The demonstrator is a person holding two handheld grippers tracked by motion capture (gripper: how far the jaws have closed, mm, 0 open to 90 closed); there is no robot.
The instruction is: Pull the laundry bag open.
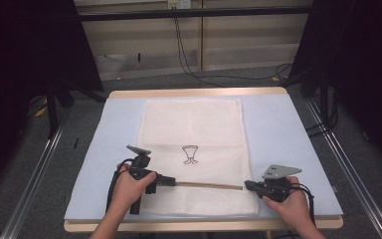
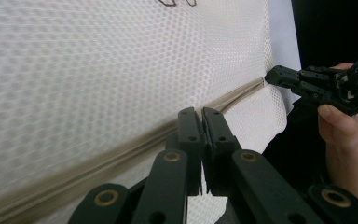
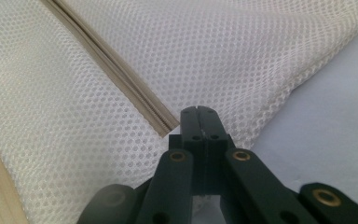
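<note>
High view: mesh bag point(image 1: 191, 149) flat mid-table; zipper point(image 1: 209, 185) runs 9-to-3 btwn left gripper point(image 1: 166, 180) & right gripper point(image 1: 249, 185).

Left gripper view: jaws closed at zipper; slider hidden.

Right gripper view: jaws pinched on bag edge by zipper end point(image 3: 165, 125), at 10 o'clock.

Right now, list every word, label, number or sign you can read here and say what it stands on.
No words or numbers can be read.
Mesh bag: a small black outline drawing, a cup-like shape on two little legs, no lettering.
Small label on the back wall: too small and blurred to read.
Left gripper and right gripper, both closed at the bag's zipper: no markings legible.
</note>
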